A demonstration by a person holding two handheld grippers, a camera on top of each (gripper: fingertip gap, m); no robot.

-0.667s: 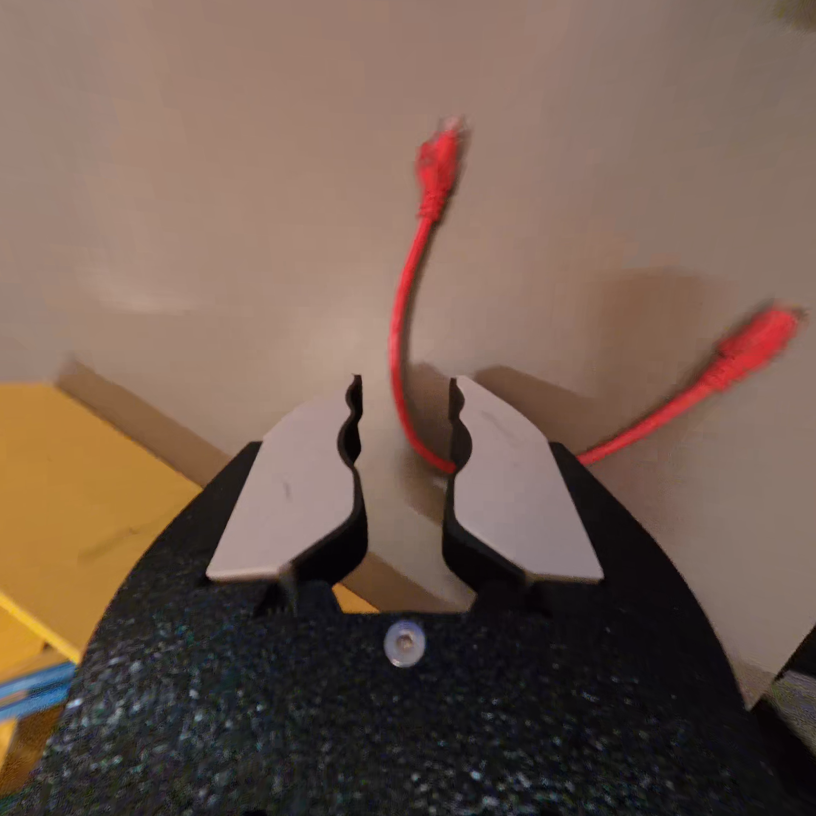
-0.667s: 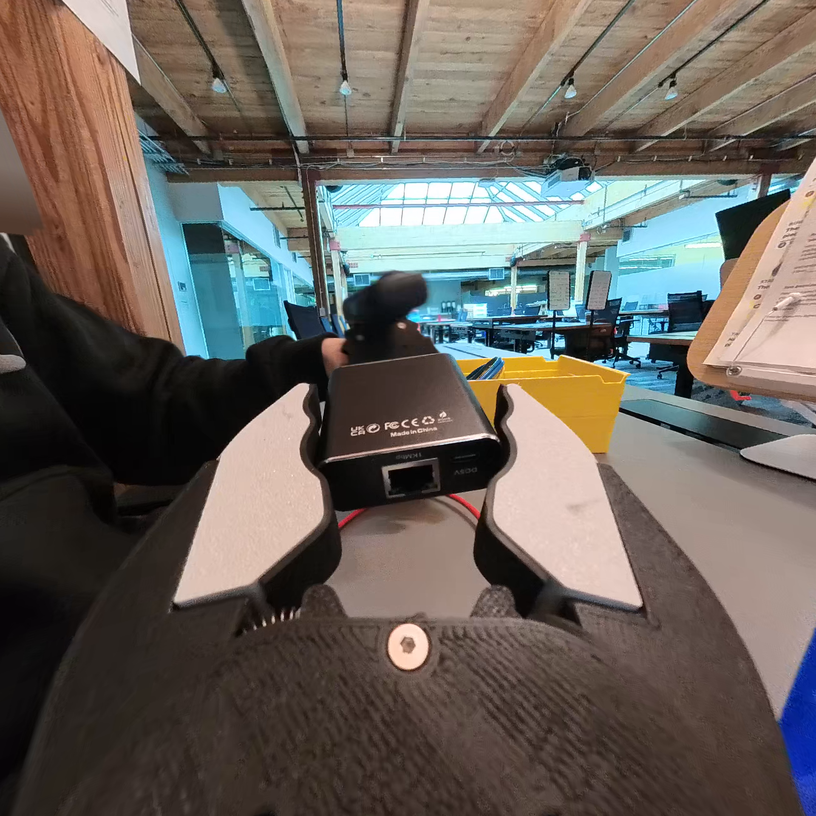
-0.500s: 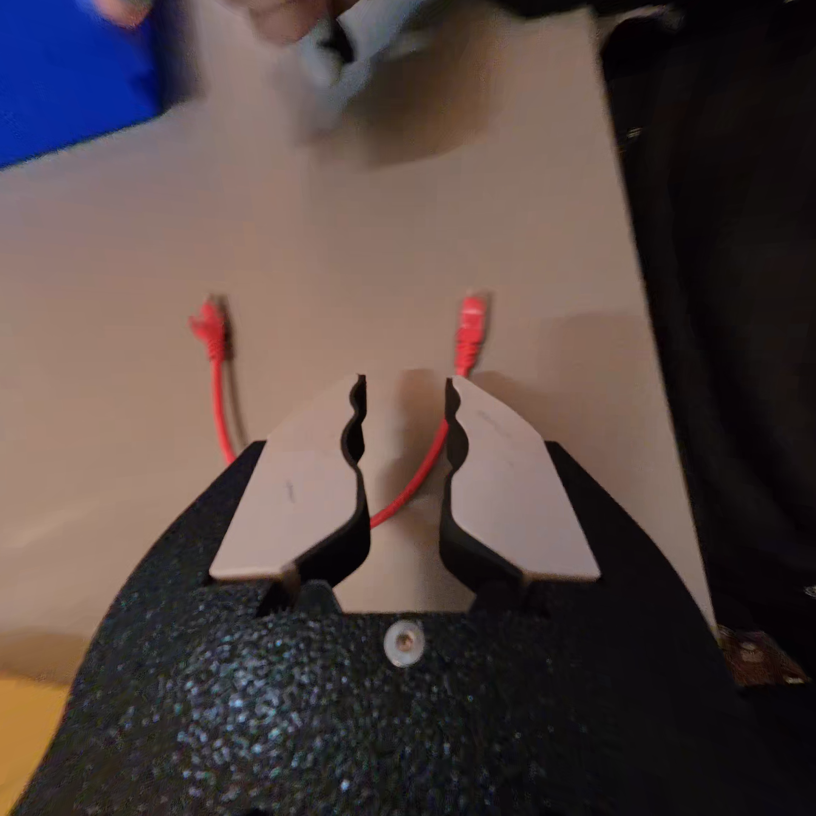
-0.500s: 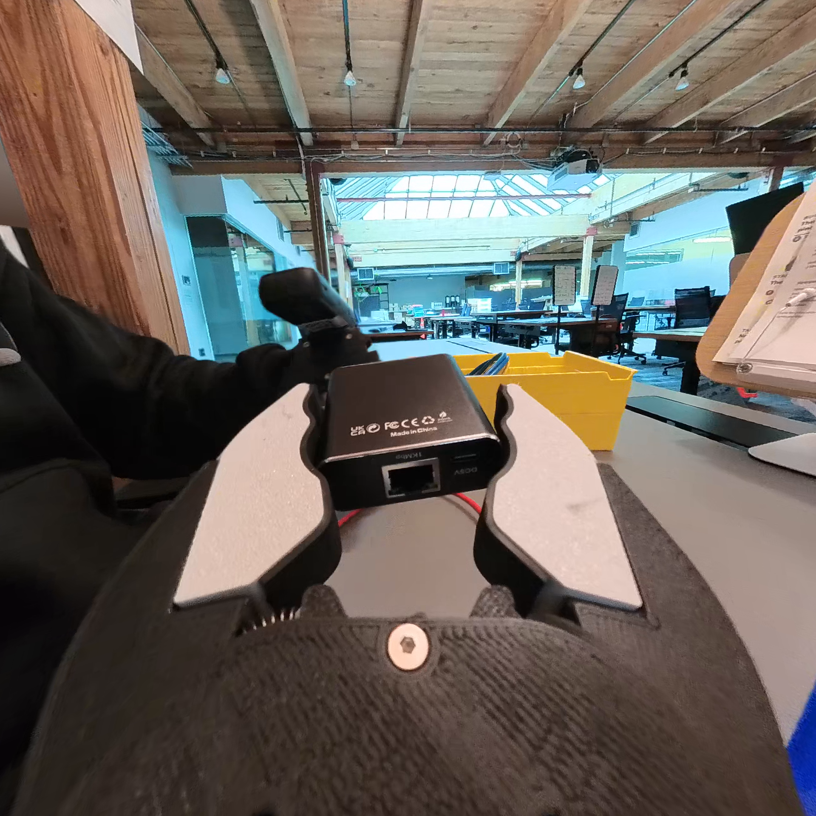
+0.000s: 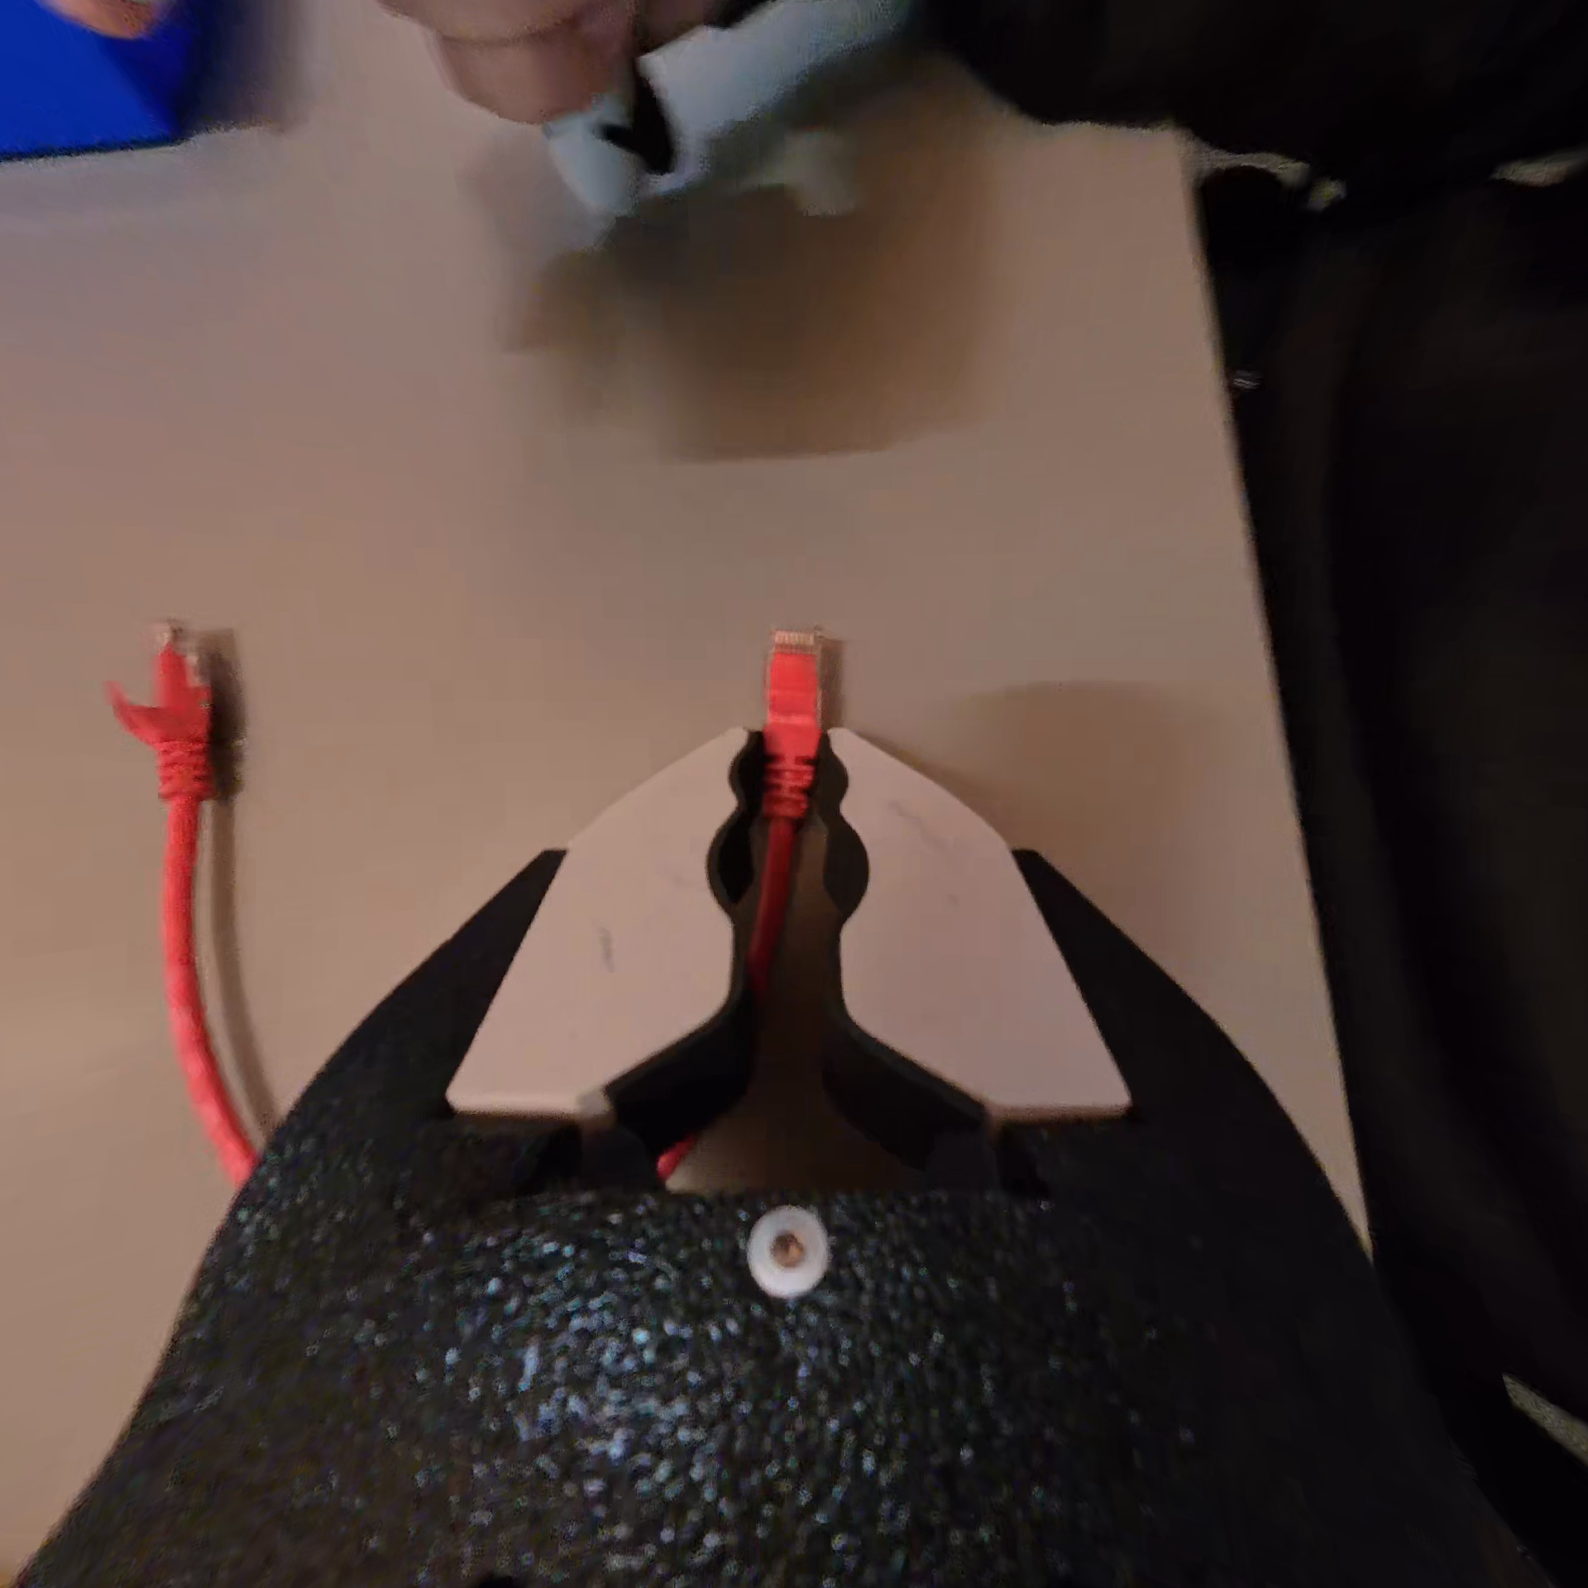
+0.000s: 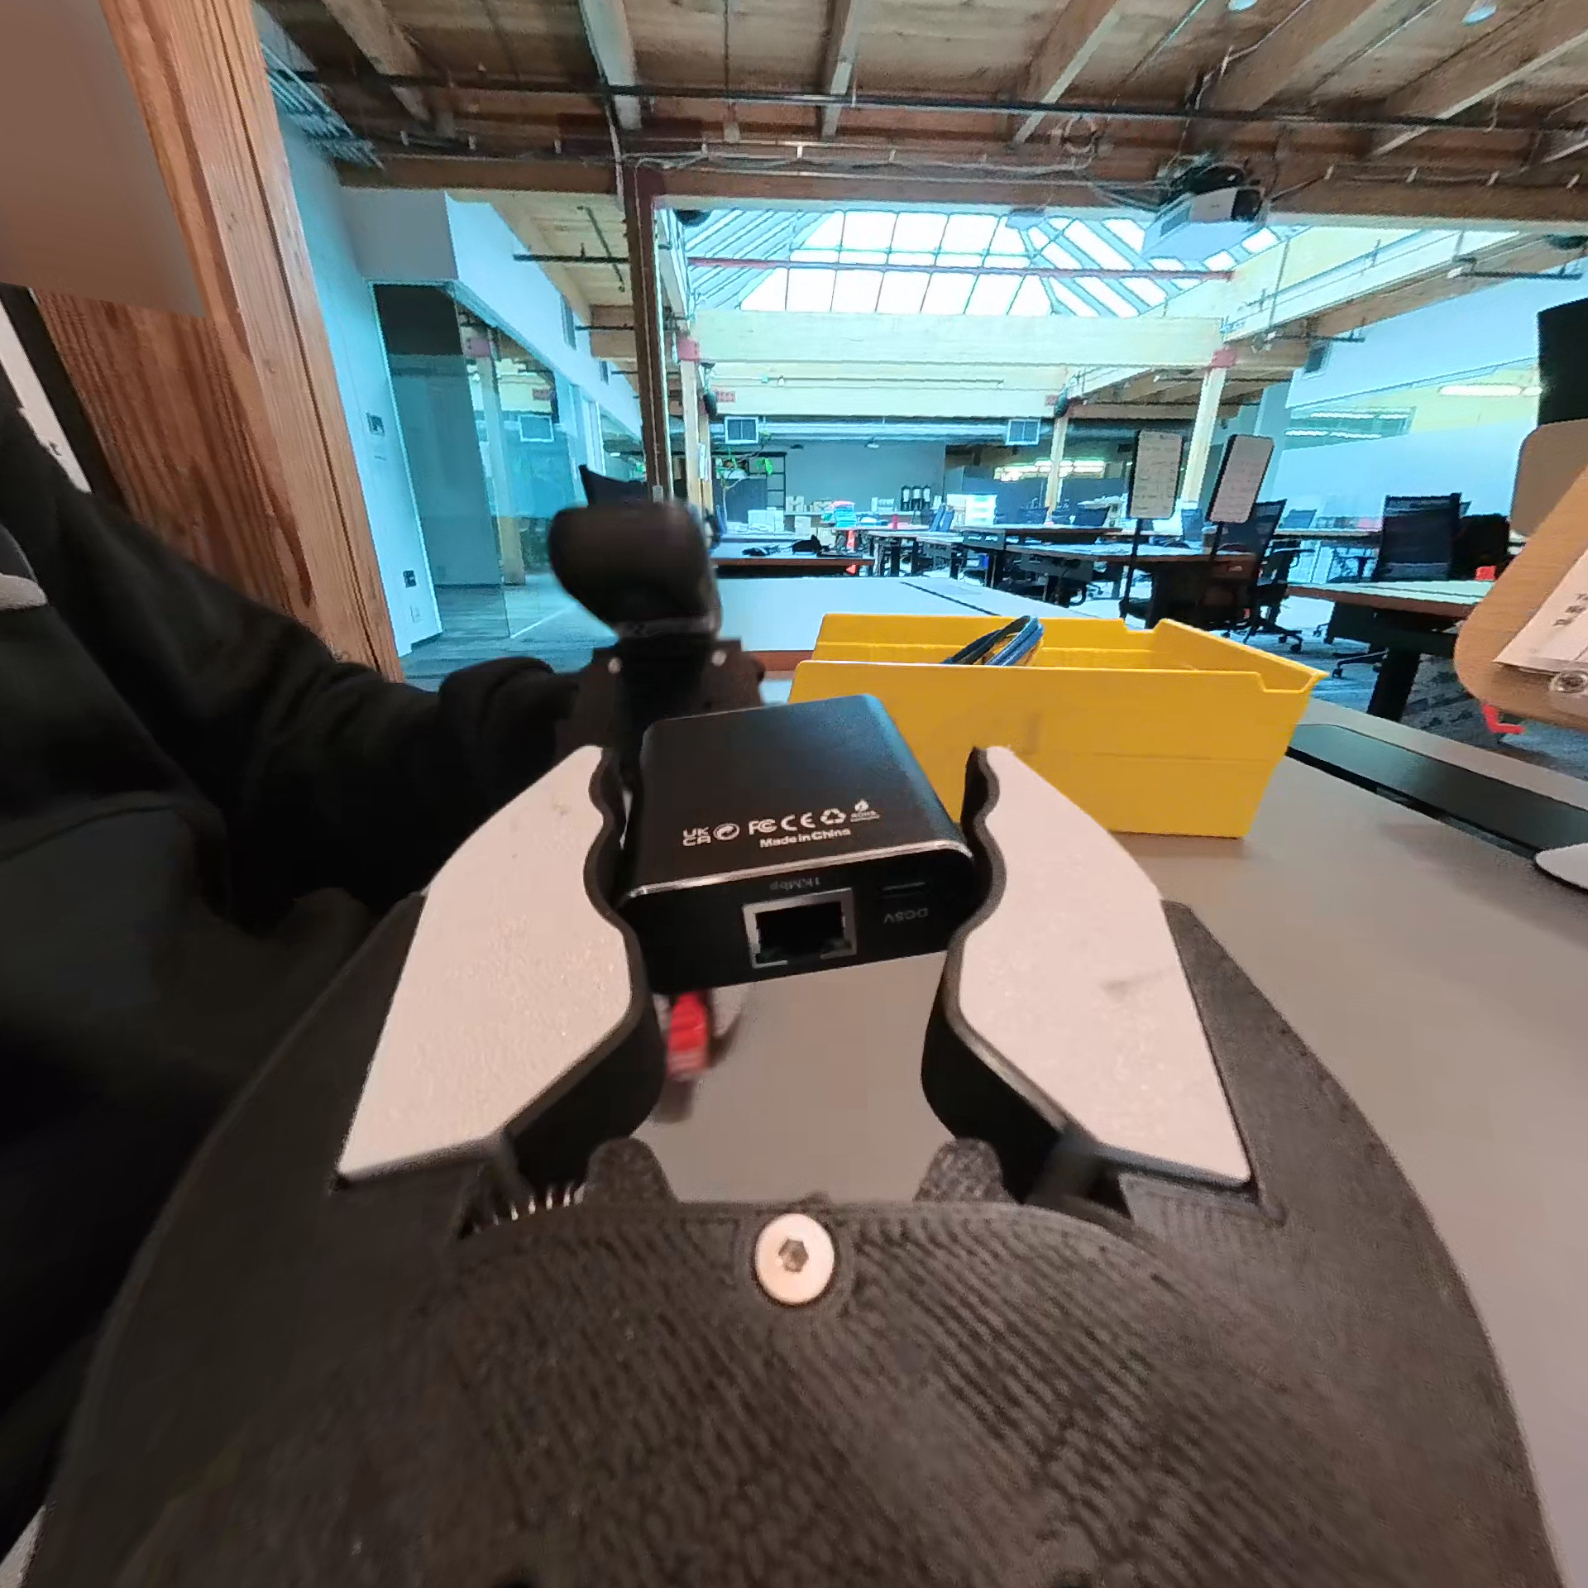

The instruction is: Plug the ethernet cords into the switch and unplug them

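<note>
**A:** Item one, left gripper (image 5: pixel 790 756)?

**B:** I have its jaws nearly closed on the boot of the red cord (image 5: pixel 778 868), centre of the left view. The plug (image 5: pixel 796 679) sticks out past the tips, over the table (image 5: pixel 430 430). I can't tell if it is lifted or resting there.

**A:** Item two, right gripper (image 6: pixel 795 846)?

**B:** Jaws partly open, clamped on the sides of the black switch (image 6: pixel 786 825), centre of the right view, held above the table. One port (image 6: pixel 799 932) faces the camera, empty.

**A:** Item three, the other end?

**B:** Second plug (image 5: pixel 176 687) lies at left of the left view, loose on the table.

**A:** Risks?

**B:** I judge the grip sits far back on the boot, so the plug may pivot or slip when pushed in. A plug turned the wrong way up would jam. The switch, pinched only by its sides, could twist under that push.

**A:** Unclear?

**B:** The switch's far ports are hidden. A red blur shows below the switch in the right view; probably a plug, I can't confirm. The top of the left view is smeared.
</note>
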